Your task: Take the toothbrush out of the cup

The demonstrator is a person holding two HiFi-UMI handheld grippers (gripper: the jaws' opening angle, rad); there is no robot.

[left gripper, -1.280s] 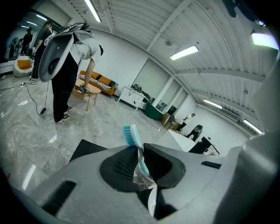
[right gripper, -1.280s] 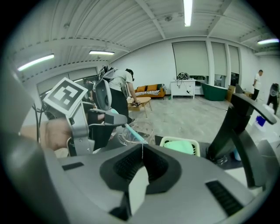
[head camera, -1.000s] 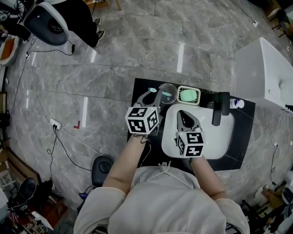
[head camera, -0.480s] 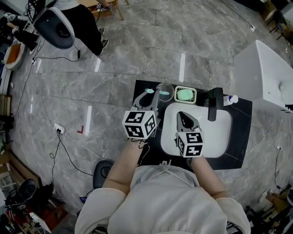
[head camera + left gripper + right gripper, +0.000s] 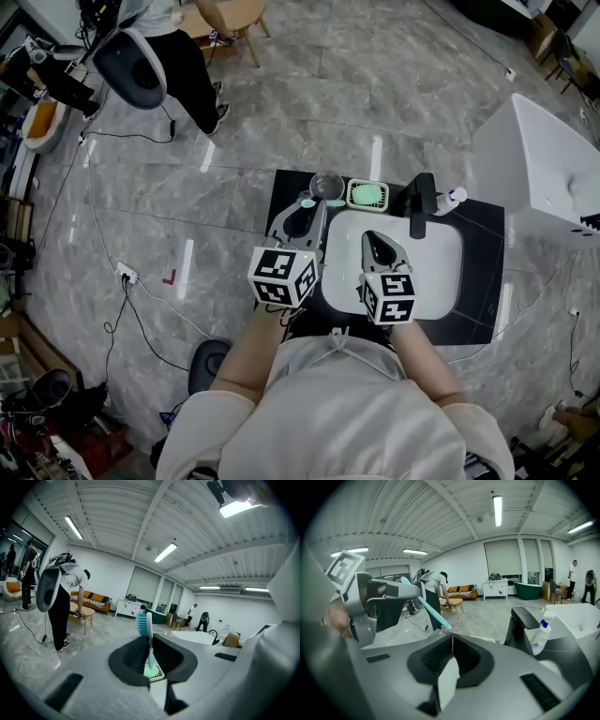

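Since one second back: the left gripper is sitting further back from the cup, and the toothbrush is travelling with it. The brush tail, earlier lying inside the cup, is now showing at the cup's near rim. I cannot tell from above whether it is clear of the glass. The head view is also taking in more floor, so the counter is reading smaller. The right gripper is keeping its place over the sink.

The black counter is carrying everything. The white sink is filling its middle, with the right gripper hovering above the basin's left half. The left gripper is hanging over the counter strip left of the sink, pointing toward the cup. A black faucet is standing at the sink's far edge. A green soap dish is sitting between cup and faucet, and a small bottle is lying just right of the faucet.

The left jaws are pinching the toothbrush by its handle. In the left gripper view the brush is standing upright between the pads, bristles on top, facing left. The right jaws are pressing together, nothing between them.
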